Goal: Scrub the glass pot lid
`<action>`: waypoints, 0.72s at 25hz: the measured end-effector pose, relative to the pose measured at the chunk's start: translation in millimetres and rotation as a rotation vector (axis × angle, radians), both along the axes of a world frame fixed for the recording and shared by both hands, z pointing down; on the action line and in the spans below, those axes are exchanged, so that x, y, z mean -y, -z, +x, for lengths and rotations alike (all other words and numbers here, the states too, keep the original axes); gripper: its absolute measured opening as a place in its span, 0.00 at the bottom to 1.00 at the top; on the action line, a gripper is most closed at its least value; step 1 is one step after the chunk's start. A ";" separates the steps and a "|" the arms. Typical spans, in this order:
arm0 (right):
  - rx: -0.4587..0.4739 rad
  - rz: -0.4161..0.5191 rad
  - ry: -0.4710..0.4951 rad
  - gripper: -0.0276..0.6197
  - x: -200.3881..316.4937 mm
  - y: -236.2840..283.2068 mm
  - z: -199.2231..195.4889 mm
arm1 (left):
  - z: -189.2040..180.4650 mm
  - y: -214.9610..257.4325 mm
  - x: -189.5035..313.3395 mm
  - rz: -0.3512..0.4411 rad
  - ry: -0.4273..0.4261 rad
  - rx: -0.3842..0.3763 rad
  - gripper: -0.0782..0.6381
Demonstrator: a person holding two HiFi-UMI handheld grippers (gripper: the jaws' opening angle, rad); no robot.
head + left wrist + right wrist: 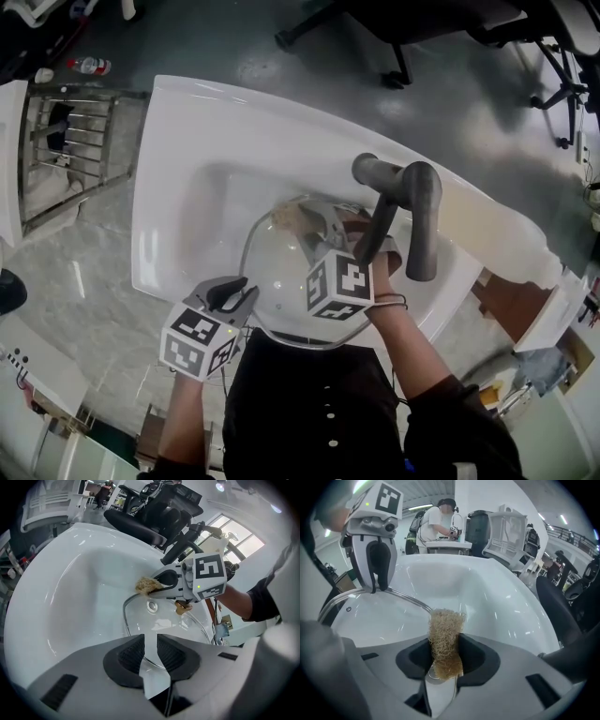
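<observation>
Head view looks straight down into a white sink (187,122), and the glass lid (281,272) sits in the basin, right under the dark grey faucet (417,216). The left gripper (239,292) is at the lid's near-left edge. In the left gripper view the lid's metal rim runs right into the narrow gap between the two black pads, so it's pinching the lid by the rim. The right gripper view backs that up: you can see those jaws clamped over the rim from the other side.

The right gripper (314,223) is on the far side of the lid, near the faucet's base. It's pinching a tan, fibrous scrubber (286,217), which is squeezed between the pads and sticks out past the tips. The scrubber's free end touches the lid's rim on the far-left side. The basin around it is shiny, but I can't really tell if it's wet.

There's a metal rack (66,150) on the floor left of the sink. Black office chairs (403,28) stand behind it.
</observation>
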State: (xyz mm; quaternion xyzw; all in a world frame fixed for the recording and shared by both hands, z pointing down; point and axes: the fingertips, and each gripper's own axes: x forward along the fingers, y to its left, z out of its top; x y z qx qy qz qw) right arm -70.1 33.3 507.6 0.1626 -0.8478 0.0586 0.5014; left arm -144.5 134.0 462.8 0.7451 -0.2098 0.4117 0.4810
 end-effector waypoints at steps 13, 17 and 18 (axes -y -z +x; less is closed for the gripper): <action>-0.172 0.027 0.014 0.27 -10.3 -6.3 38.4 | -0.1 -0.7 0.1 0.004 -0.022 0.007 0.24; -0.193 0.041 -0.014 0.27 -14.1 -6.8 51.5 | -0.3 -0.4 0.0 0.010 -0.027 0.012 0.24; -0.196 0.039 -0.026 0.27 -15.1 -7.0 55.3 | -0.2 -0.3 -0.2 0.012 -0.030 0.014 0.24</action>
